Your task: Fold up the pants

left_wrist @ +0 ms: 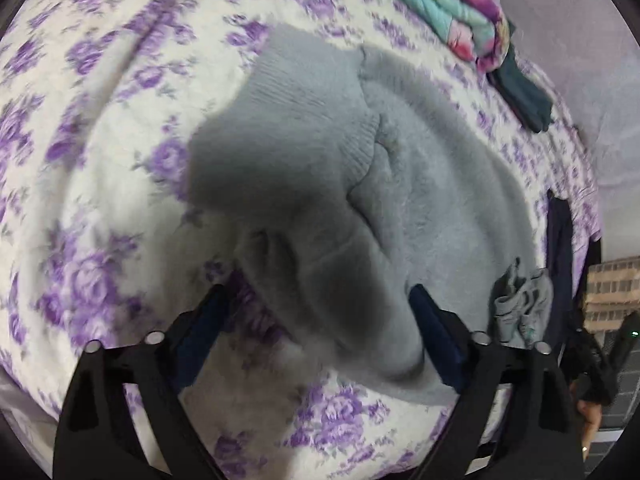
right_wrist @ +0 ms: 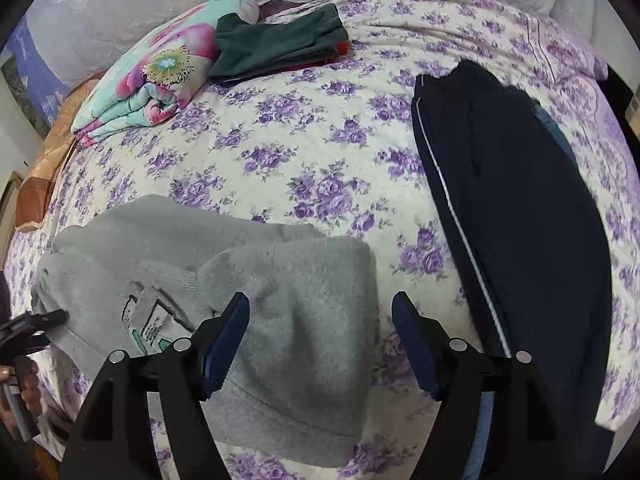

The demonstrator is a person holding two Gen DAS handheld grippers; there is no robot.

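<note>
Grey fleece pants (left_wrist: 320, 184) lie folded on the floral bedsheet (left_wrist: 100, 184); their ribbed cuff lies across the top. In the right wrist view the same grey pants (right_wrist: 288, 320) lie as a folded bundle with a label showing at the left. My left gripper (left_wrist: 316, 304) is open, its jaws on either side of a grey fold just below it. My right gripper (right_wrist: 320, 316) is open over the bundle's right edge, holding nothing. The left gripper's tip (right_wrist: 44, 316) shows at the left edge.
Navy pants with a white side stripe (right_wrist: 512, 216) lie on the right. A folded floral quilt (right_wrist: 160, 76) and dark green garment (right_wrist: 280, 44) sit at the back. A small grey garment (left_wrist: 520, 308) lies near the bed's edge. A brick wall (left_wrist: 612, 288) shows beyond the edge.
</note>
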